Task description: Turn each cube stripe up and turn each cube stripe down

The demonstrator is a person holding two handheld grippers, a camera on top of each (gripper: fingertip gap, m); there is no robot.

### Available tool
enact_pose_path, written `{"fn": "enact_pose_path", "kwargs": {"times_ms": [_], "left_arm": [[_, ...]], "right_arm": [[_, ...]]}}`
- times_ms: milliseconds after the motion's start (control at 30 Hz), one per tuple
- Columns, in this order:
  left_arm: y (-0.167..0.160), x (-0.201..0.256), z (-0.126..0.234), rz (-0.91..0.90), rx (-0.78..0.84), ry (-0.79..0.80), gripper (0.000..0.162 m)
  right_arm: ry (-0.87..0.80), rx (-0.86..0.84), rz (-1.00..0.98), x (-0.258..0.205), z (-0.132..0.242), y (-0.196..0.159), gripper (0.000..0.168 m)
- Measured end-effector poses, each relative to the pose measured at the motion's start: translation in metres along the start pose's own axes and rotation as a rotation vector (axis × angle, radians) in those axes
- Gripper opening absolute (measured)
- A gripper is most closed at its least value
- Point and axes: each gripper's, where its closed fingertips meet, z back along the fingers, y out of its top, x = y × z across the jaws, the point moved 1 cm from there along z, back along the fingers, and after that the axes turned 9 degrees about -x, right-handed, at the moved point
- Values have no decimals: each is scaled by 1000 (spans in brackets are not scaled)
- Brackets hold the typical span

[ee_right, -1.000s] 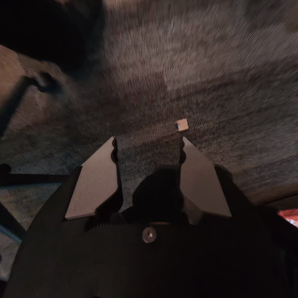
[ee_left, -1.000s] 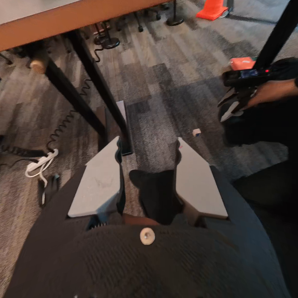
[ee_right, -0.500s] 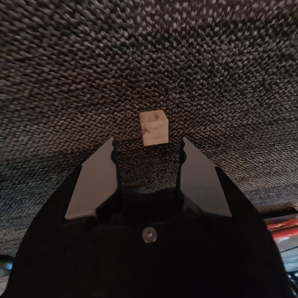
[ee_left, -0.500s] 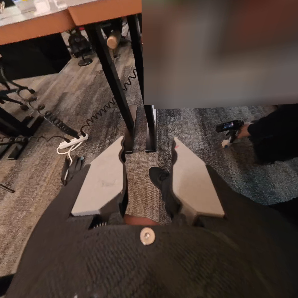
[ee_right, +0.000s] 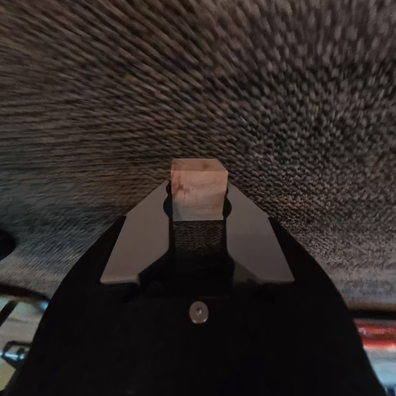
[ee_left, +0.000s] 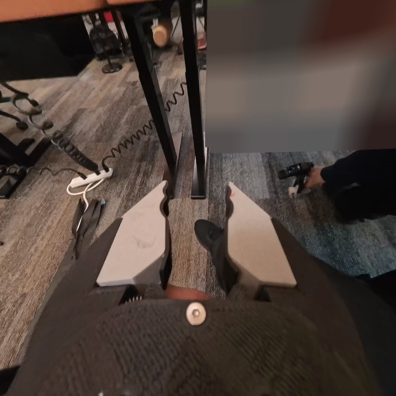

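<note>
A small pale wooden cube (ee_right: 199,192) sits on the dark carpet (ee_right: 278,107) in the right wrist view. No stripe shows on its visible faces. My right gripper (ee_right: 198,184) is down at the floor, its two fingers pressed against the cube's left and right sides. It also shows far right in the left wrist view (ee_left: 296,188), held by a hand in a black sleeve (ee_left: 353,171); the cube is hidden there. My left gripper (ee_left: 197,183) is open and empty, held well above the carpet.
Two black table legs (ee_left: 154,96) stand just ahead of the left gripper. A white power strip (ee_left: 92,177) with a coiled black cable (ee_left: 132,139) lies to the left, next to black straps (ee_left: 85,218). A black shoe (ee_left: 207,233) rests below.
My right gripper dropped to the floor, moved forward around the cube and closed on it. My left gripper tilted up, keeping open.
</note>
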Motion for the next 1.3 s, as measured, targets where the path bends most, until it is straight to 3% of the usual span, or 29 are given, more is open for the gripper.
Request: {"fn": "enact_pose_path", "kwargs": {"times_ms": [133,233,367,467,533,633,800,967,1133,1300], "left_arm": [[47,8,9,-41,126,-48,50],[101,21,14,-142,265,-60,50],[154,49,8,-105,396,-176,48],[138,70,-18,-45,288,-297,45],[126,80,-25,-160,232,-263,45],[133,96,-18,-233,258,-215,45],[143,124,-9,-249,278,-230,42],[149,152,-21,-284,263,-291,42],[164,175,-48,-240,237,-396,52],[173,184,-81,-265,231,-439,52]], "right_arm": [[169,190,91,-64,124,24,44],[342,364,140,-136,255,28,43],[372,603,277,-226,425,8,44],[330,764,362,-279,522,-23,44],[268,885,400,-304,576,-50,44],[153,1047,384,-320,643,-95,44],[-156,1226,79,-246,723,-168,43],[-445,1092,-246,-119,746,-220,44],[-639,807,-378,-7,735,-220,44],[-790,653,-376,58,739,-194,44]]}}
